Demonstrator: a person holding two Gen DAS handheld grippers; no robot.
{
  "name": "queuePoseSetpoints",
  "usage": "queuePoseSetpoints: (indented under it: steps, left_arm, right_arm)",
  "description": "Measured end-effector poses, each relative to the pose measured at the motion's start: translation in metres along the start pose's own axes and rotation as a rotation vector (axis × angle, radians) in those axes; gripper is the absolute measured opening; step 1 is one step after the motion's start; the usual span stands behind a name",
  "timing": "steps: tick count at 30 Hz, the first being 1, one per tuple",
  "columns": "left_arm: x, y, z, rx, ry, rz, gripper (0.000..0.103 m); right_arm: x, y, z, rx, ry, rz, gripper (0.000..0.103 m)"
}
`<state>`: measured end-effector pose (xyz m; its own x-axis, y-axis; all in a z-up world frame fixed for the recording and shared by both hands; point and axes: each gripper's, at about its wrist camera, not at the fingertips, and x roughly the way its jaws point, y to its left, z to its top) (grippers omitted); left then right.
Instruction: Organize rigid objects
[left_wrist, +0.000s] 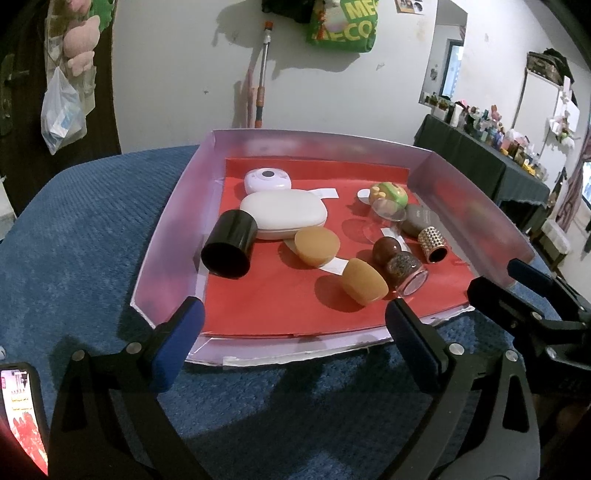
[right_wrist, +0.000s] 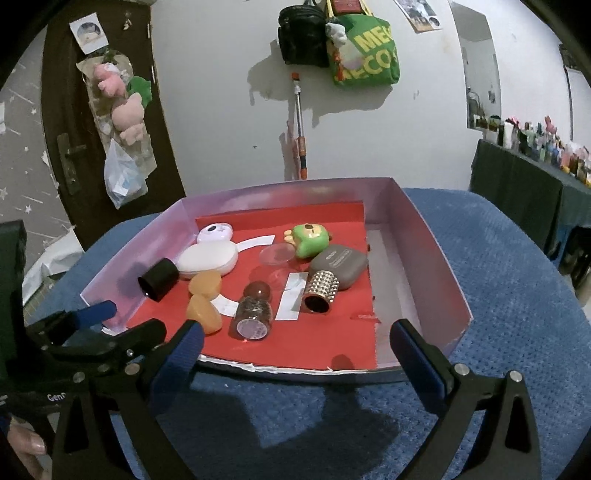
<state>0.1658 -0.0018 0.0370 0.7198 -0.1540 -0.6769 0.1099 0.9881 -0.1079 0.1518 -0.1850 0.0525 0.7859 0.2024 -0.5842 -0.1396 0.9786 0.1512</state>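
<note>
The green fabric shopping bag (right_wrist: 364, 55) hanging on the white wall carries large yellow letters, cut off at the fold: "ME" on the upper line and "ECO" below it (the rest of both words is hidden in both views). The black frame of the left claw (right_wrist: 122, 334), seen at the lower left of the right wrist view, bears small white lettering that begins "Gen" before it runs out of sight. The grey rounded plastic case (right_wrist: 338, 264) in the tray has a white printed label on its lid, too small to read. The phone screen (left_wrist: 22, 413) shows unreadable marks.
</note>
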Motion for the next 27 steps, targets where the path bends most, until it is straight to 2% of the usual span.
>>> queuePoseSetpoints:
  steps: [18,24,27]
  left_arm:
    - [-0.004,0.0,0.0,-0.002,-0.001,0.007,0.101]
    - [-0.01,0.0,-0.001,0.008,-0.015,0.054,0.103]
    - [-0.015,0.001,-0.001,0.007,-0.02,0.047,0.103]
  right_arm:
    - [-0.003,-0.009,0.001,0.033,0.012,0.035,0.103]
    - [-0.012,-0.009,0.003,0.039,0.006,0.049,0.103]
    - [-0.016,-0.007,0.003,0.036,0.005,0.055,0.103]
